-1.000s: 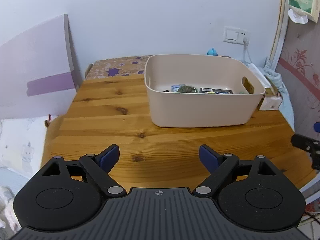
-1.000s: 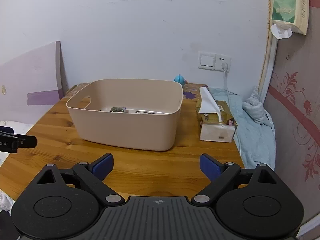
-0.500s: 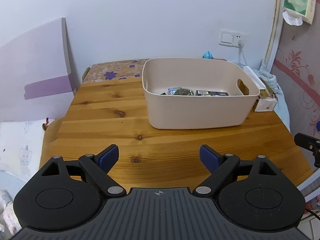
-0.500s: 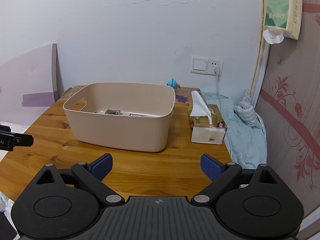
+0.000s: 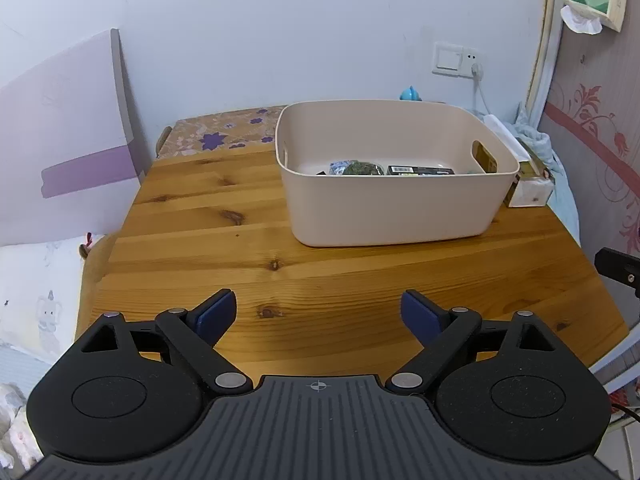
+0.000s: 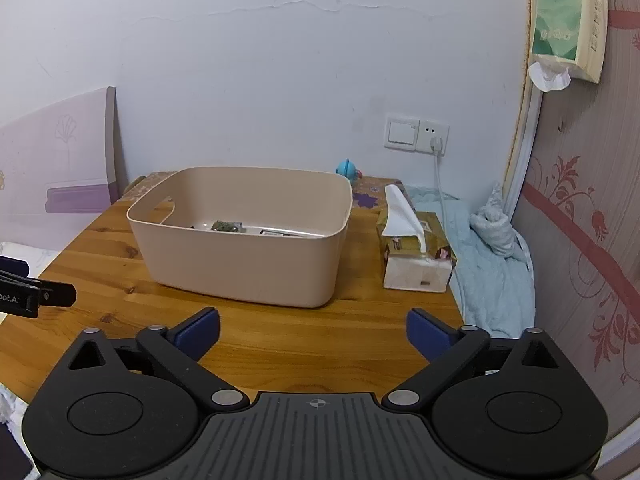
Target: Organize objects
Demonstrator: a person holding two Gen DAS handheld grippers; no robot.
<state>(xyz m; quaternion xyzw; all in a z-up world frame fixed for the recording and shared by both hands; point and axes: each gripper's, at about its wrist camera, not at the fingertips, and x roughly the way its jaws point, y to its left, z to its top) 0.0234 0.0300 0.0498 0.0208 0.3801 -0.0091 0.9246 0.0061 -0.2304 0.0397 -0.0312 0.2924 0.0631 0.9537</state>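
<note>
We hold the left gripper over the near edge of the wooden table, its blue-padded fingers spread wide with nothing between them. Our right gripper hangs over the table's near right corner, its jaws just as wide apart and just as bare. The beige bin stands on the table toward the far right, well apart from both grippers, with its cut-out handle on the right-hand wall. On its floor we see a few small things lying close together: a green packet, a pale blue packet touching it on the left, and a dark flat box to its right; what else lies there, the near wall hides from us. Just beside the bin, at the table's right edge, sits a tissue box with a white sheet standing up out of it. Behind the bin, at the far edge against the wall, is a small blue toy. A flowered cloth covers the table's far left corner. A light blue blanket lies bunched off the right edge, under a wall socket with a cord plugged into it.
</note>
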